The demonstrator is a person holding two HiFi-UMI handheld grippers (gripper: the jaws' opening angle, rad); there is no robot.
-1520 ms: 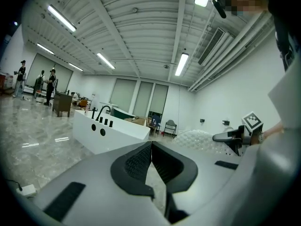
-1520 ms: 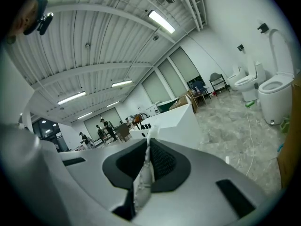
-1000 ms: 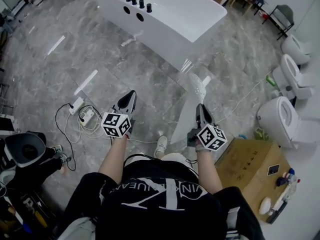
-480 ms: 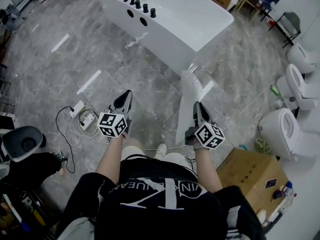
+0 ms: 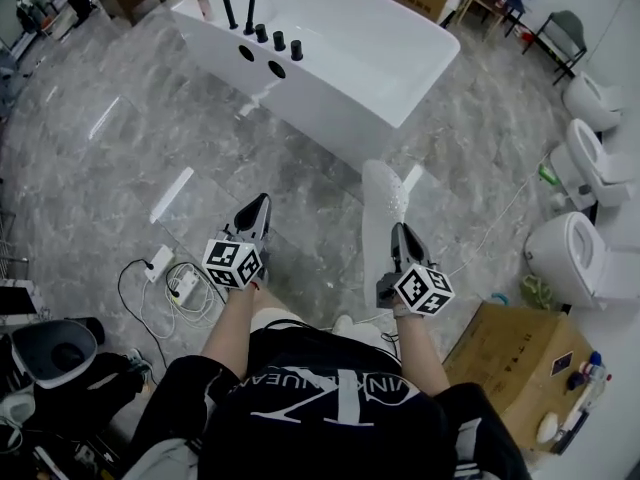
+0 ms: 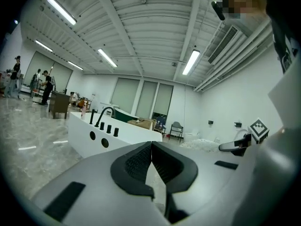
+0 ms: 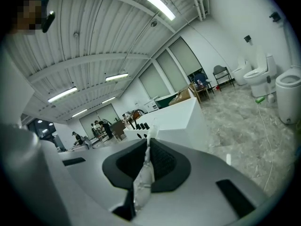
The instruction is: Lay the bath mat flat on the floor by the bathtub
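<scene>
A white bathtub point(image 5: 340, 58) with black taps stands at the far side of the grey marble floor. The bath mat point(image 5: 380, 193) is a translucent, bumpy sheet. It hangs edge-on as a narrow strip from my right gripper point(image 5: 398, 230), which is shut on its edge. In the right gripper view the mat point(image 7: 143, 178) is pinched between the dark pads, with the bathtub point(image 7: 178, 119) beyond. My left gripper point(image 5: 262, 204) is held to the left, apart from the mat. Its jaws are shut with nothing between them in the left gripper view point(image 6: 151, 147), where the bathtub point(image 6: 103, 138) also shows.
Toilets point(image 5: 580, 258) line the right wall. A cardboard box point(image 5: 510, 353) sits at lower right. A power strip with coiled cables point(image 5: 170, 283) lies at lower left, and a white cable point(image 5: 490, 218) runs across the floor. People stand far off by a desk point(image 6: 59, 102).
The view has tilted so more of the bathtub shows. Both grippers have stayed shut and side by side, and the mat still hangs from the right one.
</scene>
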